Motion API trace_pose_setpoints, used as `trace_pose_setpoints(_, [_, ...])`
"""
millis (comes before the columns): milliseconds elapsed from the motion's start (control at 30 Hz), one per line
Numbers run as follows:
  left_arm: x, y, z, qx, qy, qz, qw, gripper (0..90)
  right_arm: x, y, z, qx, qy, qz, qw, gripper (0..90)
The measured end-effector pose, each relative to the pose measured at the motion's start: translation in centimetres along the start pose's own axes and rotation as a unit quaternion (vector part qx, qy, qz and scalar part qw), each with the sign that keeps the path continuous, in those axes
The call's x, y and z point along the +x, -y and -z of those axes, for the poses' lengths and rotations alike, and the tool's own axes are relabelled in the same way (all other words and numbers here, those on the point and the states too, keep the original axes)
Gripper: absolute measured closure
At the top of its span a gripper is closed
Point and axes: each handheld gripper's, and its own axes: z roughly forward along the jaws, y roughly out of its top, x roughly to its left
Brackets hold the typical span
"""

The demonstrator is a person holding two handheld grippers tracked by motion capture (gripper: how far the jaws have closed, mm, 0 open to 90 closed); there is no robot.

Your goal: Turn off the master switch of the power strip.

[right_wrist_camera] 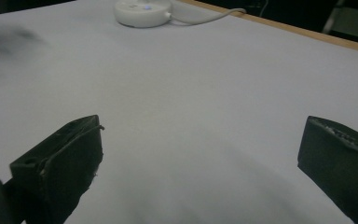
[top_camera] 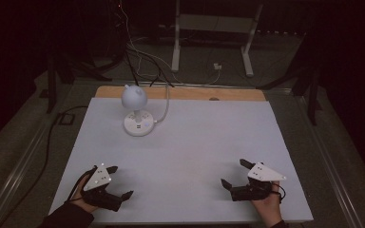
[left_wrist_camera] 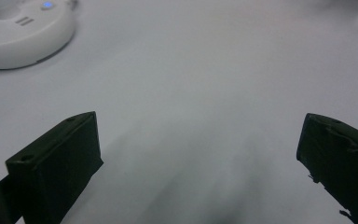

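Item: small white desk lamp (top_camera: 135, 110) with a rounded, globe-like shade (top_camera: 133, 95) carrying two little ear-shaped nubs, set on a round, flat white plastic base (top_camera: 138, 123).
Location: far left part of the pale grey table top (top_camera: 195, 142), near its wooden back edge (top_camera: 185, 93); well apart from both grippers.
Fittings: base face carries sockets or buttons and a small blue light (left_wrist_camera: 47, 5); a white cable (right_wrist_camera: 205, 17) leaves the base and runs off the back of the table.
Handling, as judged: light, hard, smooth plastic, likely slippery on curved faces; the shade probably the thinner and more fragile part (neck between shade and base too small to make out). The low side wall of the base looks the firmest place to take hold; the cable may drag or tip it when moved.
Left gripper (top_camera: 116, 183): near the table's front left, jaws spread wide, holding nothing.
Right gripper (top_camera: 234, 174): front right, jaws likewise wide apart and empty, above bare table.
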Motion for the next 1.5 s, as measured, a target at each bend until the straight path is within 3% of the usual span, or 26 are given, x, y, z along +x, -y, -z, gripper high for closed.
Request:
trace_pose_setpoints(400, [-0.3,-0.1,-0.1,0.013,0.018,-0.008,0.9997,0.2,-0.1,0.1,0.1,-0.013,0.011,0.012,0.9998,0.0])
trace_pose_setpoints(567, [-0.6,-0.3,-0.2,0.023,0.025,-0.022,0.9992,0.2,0.2,0.0,0.1,-0.023,0.013,0.028,0.9992,0.0])
trace_pose_setpoints(700, [-0.7,-0.6,0.0,0.029,0.016,-0.04,0.9986,0.2,0.3,-0.1,0.2,-0.029,0.012,0.032,0.999,0.0])
trace_pose_setpoints(967, [-0.7,-1.3,0.2,0.027,0.033,-0.038,0.9984,0.2,0.3,-0.1,0.2,-0.015,0.009,0.019,0.9997,0.0])
trace_pose_setpoints(1500, [-0.6,-3.2,-0.1,0.012,0.064,-0.031,0.9974,0.3,0.5,-0.3,0.4,-0.021,0.008,0.016,0.9996,0.0])
